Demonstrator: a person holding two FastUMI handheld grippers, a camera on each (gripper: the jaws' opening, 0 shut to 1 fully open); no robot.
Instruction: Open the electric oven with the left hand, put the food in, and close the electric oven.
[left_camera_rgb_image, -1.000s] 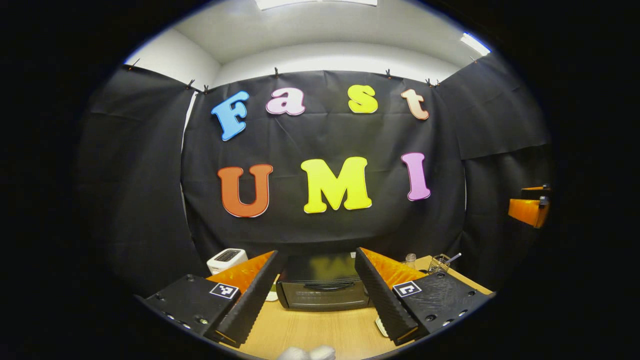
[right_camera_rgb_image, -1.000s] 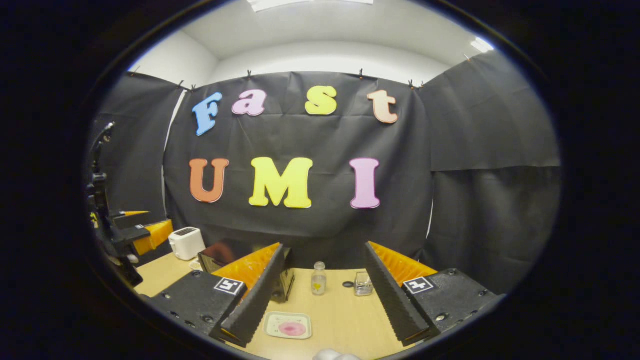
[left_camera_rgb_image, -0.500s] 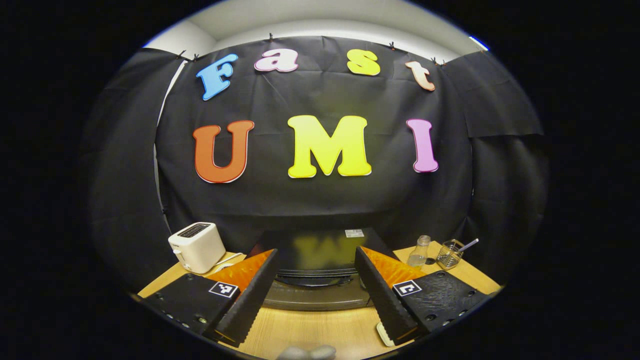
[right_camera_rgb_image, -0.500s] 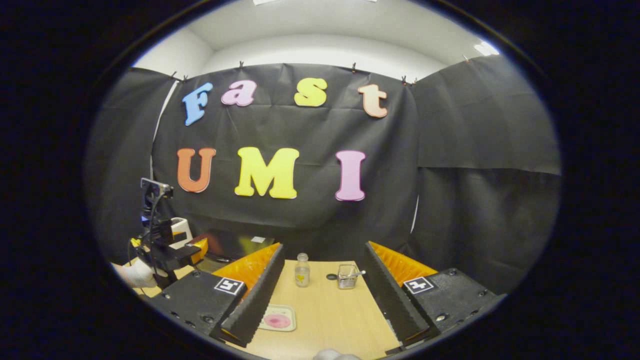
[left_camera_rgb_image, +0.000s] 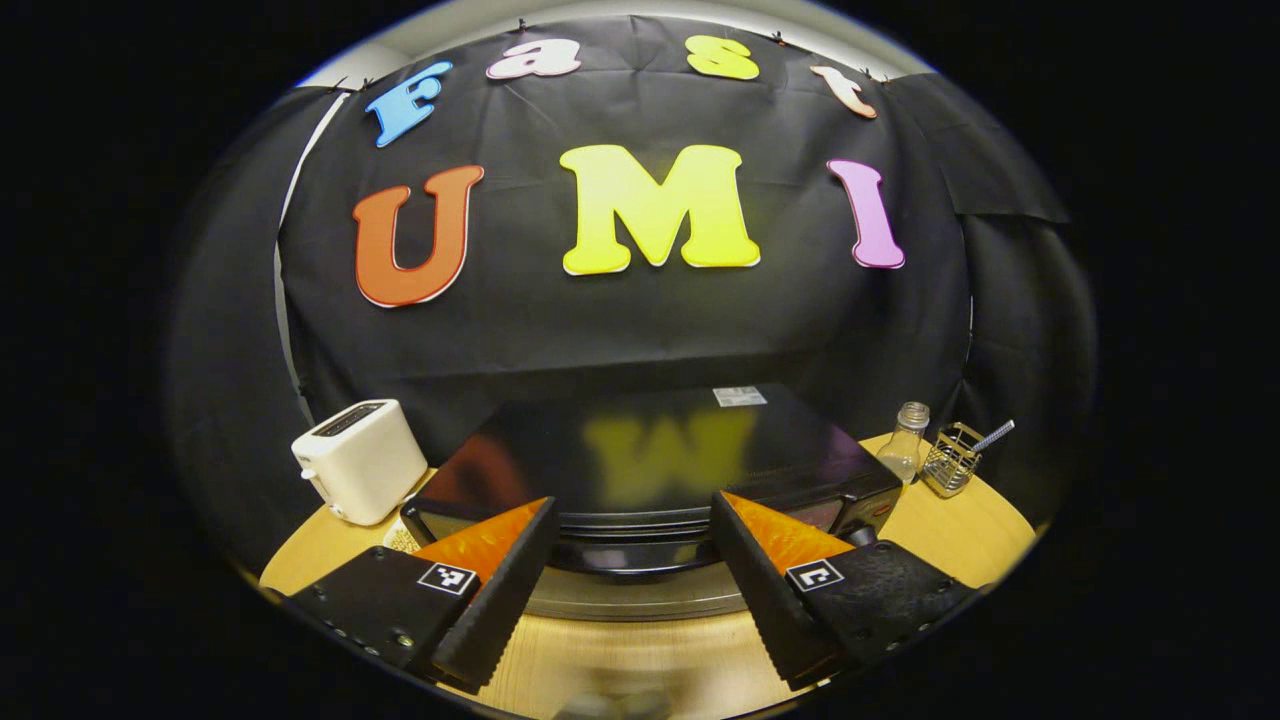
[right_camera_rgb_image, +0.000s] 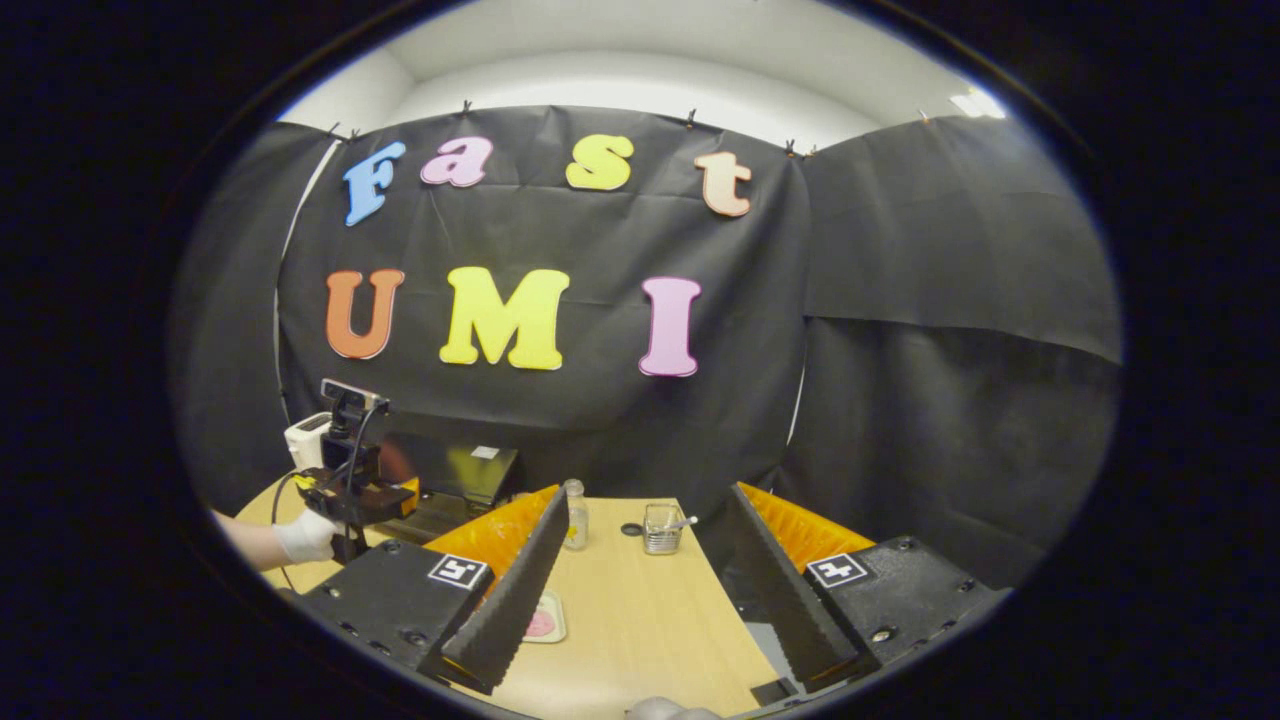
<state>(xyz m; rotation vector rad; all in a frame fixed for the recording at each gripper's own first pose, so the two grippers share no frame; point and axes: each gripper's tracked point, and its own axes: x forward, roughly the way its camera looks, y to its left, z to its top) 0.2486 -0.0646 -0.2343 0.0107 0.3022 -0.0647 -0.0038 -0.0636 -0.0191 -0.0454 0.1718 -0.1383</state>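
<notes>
The black electric oven (left_camera_rgb_image: 640, 465) stands on the wooden table (left_camera_rgb_image: 960, 535), door shut, with its curved handle (left_camera_rgb_image: 630, 558) low on the front. My left gripper (left_camera_rgb_image: 632, 502) is open just in front of the oven, one finger on each side of the handle's middle and nothing between them. In the right gripper view the oven (right_camera_rgb_image: 455, 475) sits at the left, with the left gripper (right_camera_rgb_image: 355, 492) held by a gloved hand (right_camera_rgb_image: 305, 537). My right gripper (right_camera_rgb_image: 648, 492) is open and empty over the table. The plate of pink food (right_camera_rgb_image: 545, 622) lies partly behind its left finger.
A white toaster (left_camera_rgb_image: 360, 460) stands left of the oven. Right of the oven are a small glass bottle (left_camera_rgb_image: 905, 440) and a wire basket (left_camera_rgb_image: 955, 458) holding a utensil. A small dark lid (right_camera_rgb_image: 630, 529) lies near the basket (right_camera_rgb_image: 660, 527).
The left gripper has moved forward and down to the oven front, which now looms large. The right gripper view has shifted, so the plate slid behind its left finger.
</notes>
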